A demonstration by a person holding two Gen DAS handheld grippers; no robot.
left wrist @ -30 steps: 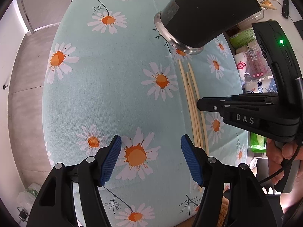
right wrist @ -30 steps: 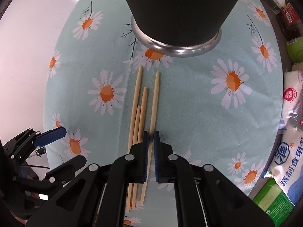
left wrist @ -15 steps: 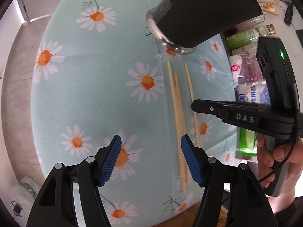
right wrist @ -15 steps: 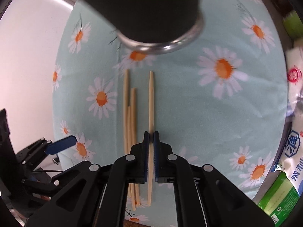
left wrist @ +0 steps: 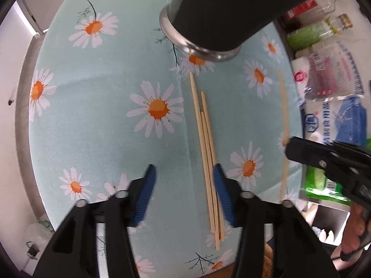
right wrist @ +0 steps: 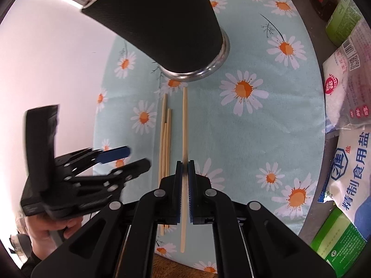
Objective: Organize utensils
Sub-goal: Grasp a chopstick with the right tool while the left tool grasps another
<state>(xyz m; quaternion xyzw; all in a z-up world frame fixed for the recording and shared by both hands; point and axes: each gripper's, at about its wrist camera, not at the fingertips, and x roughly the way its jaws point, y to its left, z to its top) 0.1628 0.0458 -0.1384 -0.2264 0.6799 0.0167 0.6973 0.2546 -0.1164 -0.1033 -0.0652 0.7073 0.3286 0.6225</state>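
My right gripper (right wrist: pixel 184 165) is shut on one wooden chopstick (right wrist: pixel 184 125) and holds it above the daisy tablecloth; it also shows in the left wrist view (left wrist: pixel 284 106) at the right. Three more chopsticks (left wrist: pixel 205 139) lie together on the cloth, also seen in the right wrist view (right wrist: pixel 165 134). My left gripper (left wrist: pixel 183 183) is open and empty, low over the near ends of those chopsticks, its right pad beside them. A black utensil holder with a metal base (left wrist: pixel 222 11) stands beyond; in the right wrist view (right wrist: pixel 162 23) several chopstick ends stick out of its top.
The round table (left wrist: pixel 92 92) has a light blue daisy cloth. Salt bags (right wrist: pixel 347 115), a green packet (right wrist: pixel 336 238) and bottles (left wrist: pixel 313 16) crowd the right side beyond the table edge. Floor lies to the left.
My right gripper has lifted its chopstick off the cloth and away to the right of the other three. My left gripper has moved right, up to the lying chopsticks.
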